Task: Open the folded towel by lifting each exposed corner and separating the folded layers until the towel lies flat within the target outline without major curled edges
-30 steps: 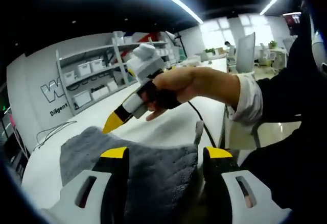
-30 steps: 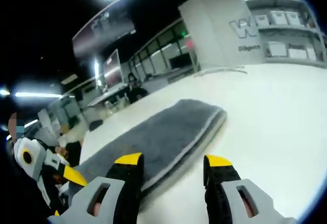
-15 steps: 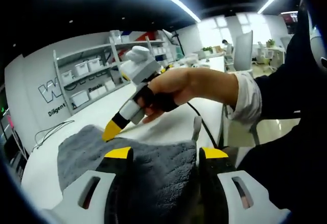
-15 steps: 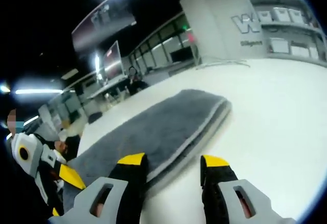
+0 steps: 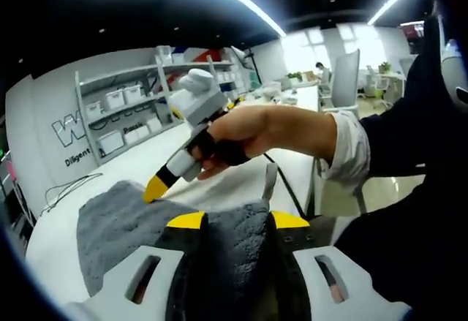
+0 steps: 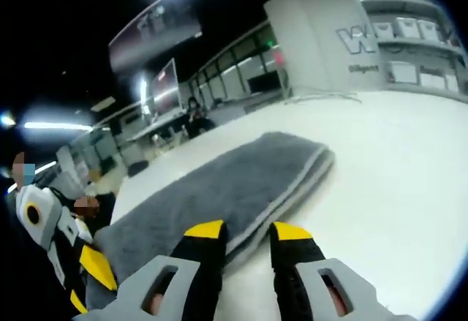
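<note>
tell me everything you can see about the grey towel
The grey towel looks like plush, fluffy fabric, folded into a long strip with stacked layers and a paler edge showing along one side. It lies flat on the white table. The left hand-held gripper straddles its near end, and the right hand-held gripper straddles its layered edge.

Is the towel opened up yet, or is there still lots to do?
Nothing looks unfolded: the grey towel lies folded on the white table, layers stacked at its edge. In hand: the left hand-held gripper has the towel's near end between its jaws, and the right hand-held gripper sits at the long edge. Left: lifting corners, separating layers, flattening.
</note>
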`<control>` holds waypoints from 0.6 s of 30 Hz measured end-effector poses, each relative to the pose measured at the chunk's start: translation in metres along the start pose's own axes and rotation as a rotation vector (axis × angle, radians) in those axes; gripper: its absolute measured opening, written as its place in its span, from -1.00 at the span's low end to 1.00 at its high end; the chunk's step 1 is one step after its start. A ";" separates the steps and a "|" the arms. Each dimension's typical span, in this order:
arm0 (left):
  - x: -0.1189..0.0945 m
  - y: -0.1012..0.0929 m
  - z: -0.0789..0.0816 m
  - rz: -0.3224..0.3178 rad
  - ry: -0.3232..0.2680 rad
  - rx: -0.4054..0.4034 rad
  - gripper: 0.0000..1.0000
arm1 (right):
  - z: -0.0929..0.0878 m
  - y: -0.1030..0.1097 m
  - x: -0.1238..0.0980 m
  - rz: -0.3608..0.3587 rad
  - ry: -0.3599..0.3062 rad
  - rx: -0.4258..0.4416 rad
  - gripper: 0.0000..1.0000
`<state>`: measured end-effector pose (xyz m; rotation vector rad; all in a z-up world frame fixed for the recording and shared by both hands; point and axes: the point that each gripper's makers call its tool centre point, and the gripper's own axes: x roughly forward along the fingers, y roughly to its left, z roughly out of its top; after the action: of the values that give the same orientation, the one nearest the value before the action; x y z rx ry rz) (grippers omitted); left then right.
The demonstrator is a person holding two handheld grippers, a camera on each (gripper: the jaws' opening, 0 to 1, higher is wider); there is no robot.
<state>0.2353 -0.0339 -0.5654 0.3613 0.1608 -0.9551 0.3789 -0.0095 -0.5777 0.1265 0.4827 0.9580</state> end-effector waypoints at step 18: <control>-0.005 0.004 0.007 -0.008 -0.035 -0.135 -0.86 | 0.005 -0.004 0.007 0.016 -0.005 -0.009 -0.86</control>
<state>0.2355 -0.0304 -0.5563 0.2197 0.1938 -0.9522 0.3876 -0.0055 -0.5772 0.1249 0.4738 0.9748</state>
